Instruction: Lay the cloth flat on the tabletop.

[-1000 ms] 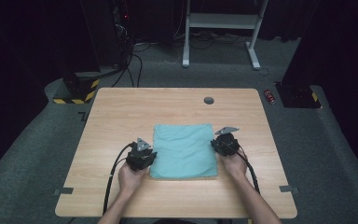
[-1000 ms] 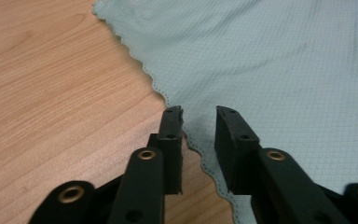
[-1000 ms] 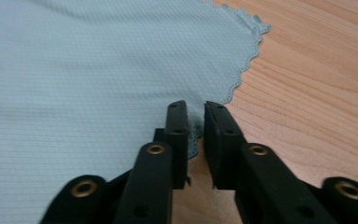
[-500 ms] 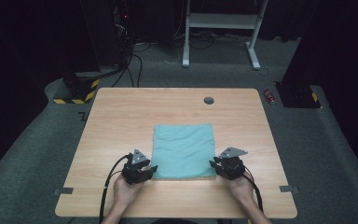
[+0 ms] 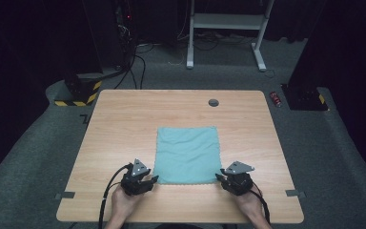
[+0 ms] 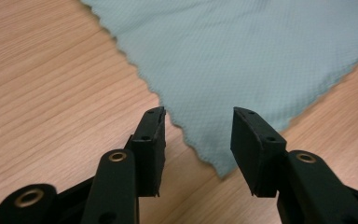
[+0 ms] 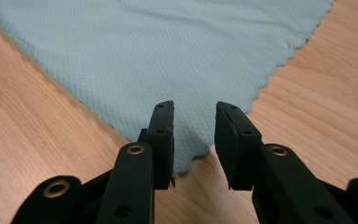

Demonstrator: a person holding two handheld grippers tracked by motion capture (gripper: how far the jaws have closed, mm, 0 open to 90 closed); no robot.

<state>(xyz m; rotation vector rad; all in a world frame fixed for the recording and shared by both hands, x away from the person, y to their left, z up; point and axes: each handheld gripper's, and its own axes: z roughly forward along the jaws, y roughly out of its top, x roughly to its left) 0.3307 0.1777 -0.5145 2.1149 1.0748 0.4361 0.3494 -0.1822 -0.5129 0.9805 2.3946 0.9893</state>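
Cloth (image 5: 187,153) flat on table (image 5: 124,119).

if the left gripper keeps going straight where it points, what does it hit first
Most likely the near corner of the teal cloth: the left gripper has open jaws either side of that corner, which lies flat on the table.

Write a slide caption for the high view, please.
Two open grippers, left and right, at the near corners of a flat teal cloth.

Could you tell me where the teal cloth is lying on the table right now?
In the high view the teal cloth lies flat at the table's middle, near corners beside the left gripper and right gripper.
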